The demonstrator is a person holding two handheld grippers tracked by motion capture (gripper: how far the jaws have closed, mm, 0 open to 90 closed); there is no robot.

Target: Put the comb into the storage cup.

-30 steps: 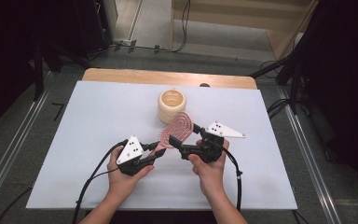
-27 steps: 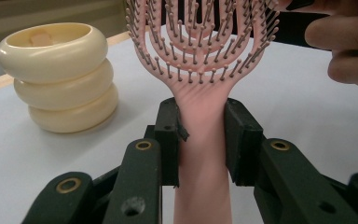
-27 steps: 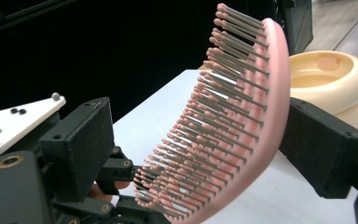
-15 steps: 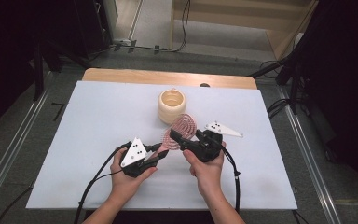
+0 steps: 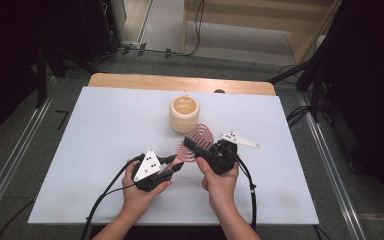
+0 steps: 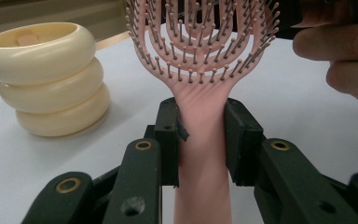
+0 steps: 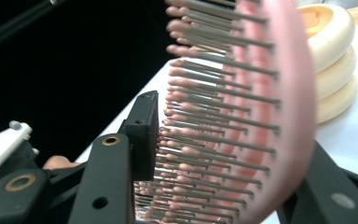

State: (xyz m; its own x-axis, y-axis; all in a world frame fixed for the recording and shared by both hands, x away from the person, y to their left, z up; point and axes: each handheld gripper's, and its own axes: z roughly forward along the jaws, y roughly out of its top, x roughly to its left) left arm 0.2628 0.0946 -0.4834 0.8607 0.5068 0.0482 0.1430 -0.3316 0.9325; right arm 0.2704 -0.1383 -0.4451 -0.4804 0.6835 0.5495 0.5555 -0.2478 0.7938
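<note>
Gripping the pink plastic vented hairbrush [image 6: 200, 70] by its handle, the left claw [image 6: 200, 135] has both black jaws pressed against the narrow neck just below the bristle head, jaws closed on it with no gap. High view: left claw [image 5: 176, 166] sits low centre of the white tabletop [image 5: 90, 130], jaws pointing right and away from the person, brush [image 5: 196, 140] running diagonally from it toward the cream ribbed ring-stack container [image 5: 184, 114]. Brush head ends just short of the container; can't tell from above whether they touch, left gripper view shows the container [image 6: 46, 77] off to the left of the brush with bare tabletop between. Right claw [image 5: 192, 145] comes in from the right side across the brush head. Right gripper view: the bristle head [image 7: 242, 116] sits edge-on between its two jaws, left jaw pad right at the bristle tips, right jaw behind the pink back of the head. Right claw [image 7: 223, 140] looks closed around the head, but whether it's actually squeezing or just bracketing it, can't tell. Container [image 7: 331, 56] visible behind the brush on the tabletop, upright. Brush appears lifted off the tabletop, held at both ends, bristles facing the left claw's camera. Both of the person's hands wrap the gripper bodies, cables trailing back toward the near edge.
</note>
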